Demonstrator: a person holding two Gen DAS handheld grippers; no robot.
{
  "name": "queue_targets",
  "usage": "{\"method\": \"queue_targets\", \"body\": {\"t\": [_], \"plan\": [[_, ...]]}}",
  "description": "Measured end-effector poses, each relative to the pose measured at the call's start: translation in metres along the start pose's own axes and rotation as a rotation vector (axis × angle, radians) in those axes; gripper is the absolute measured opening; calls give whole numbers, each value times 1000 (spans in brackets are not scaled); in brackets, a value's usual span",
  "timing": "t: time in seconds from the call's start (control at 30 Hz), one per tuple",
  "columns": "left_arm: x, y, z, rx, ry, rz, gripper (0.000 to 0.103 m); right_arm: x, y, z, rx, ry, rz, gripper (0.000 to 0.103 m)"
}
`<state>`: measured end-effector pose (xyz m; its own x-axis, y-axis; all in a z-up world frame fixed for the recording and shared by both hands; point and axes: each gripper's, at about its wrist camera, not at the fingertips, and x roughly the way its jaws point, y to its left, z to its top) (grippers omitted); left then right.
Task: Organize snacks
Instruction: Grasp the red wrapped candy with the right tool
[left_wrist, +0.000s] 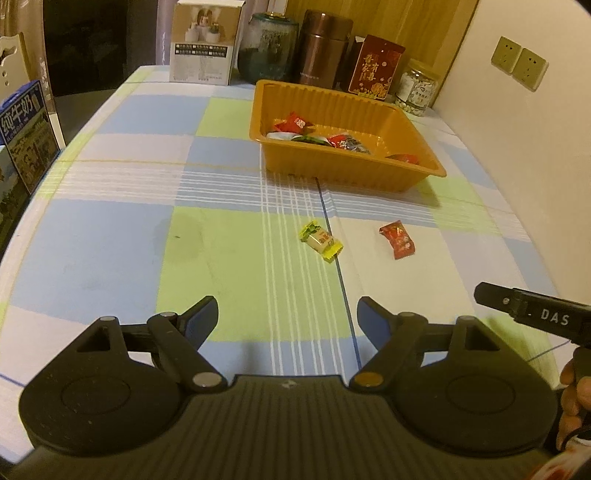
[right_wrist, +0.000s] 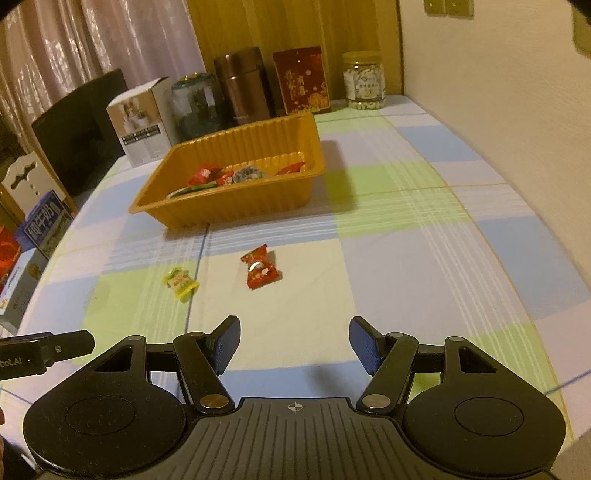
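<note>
Two wrapped candies lie loose on the checked cloth of the desk (left_wrist: 110, 236), near the middle of both views: a yellow-green candy (left_wrist: 320, 240) and, well apart to its right, a red candy (left_wrist: 398, 239). Above them in the frame sits an orange tray (left_wrist: 280, 162) that already holds several wrapped snacks. Both loose candies look very light, with thin crinkly wrappers that are probably slippery and easy to nudge aside; the firm middle of each is likely the best place to pinch, since the twisted ends would fold or slide free. The left gripper (left_wrist: 287, 319) fills the bottom of its view, jaws spread wide with nothing between them, hanging above the cloth short of the yellow-green candy. The right gripper (right_wrist: 294, 343) is likewise released and empty, jaws somewhat less spread, with the red candy just above them in its view.
</note>
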<state>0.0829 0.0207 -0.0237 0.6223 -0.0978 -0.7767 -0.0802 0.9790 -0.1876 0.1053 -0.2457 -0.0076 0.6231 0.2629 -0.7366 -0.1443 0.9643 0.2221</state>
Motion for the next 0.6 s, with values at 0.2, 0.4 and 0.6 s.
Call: {"method": "queue_targets", "body": {"t": [0.2,0.4,0.6], "plan": [[25,-1,7,-8,2,-6,81,32,0,6,-40,7,2,65],[48,-4,14,17,-27,-20,81,64,7,14,-114,-1,19,65],[61,-1,20,-17,-38,-26,81,95,20,22,-206,-22,42,65]]}}
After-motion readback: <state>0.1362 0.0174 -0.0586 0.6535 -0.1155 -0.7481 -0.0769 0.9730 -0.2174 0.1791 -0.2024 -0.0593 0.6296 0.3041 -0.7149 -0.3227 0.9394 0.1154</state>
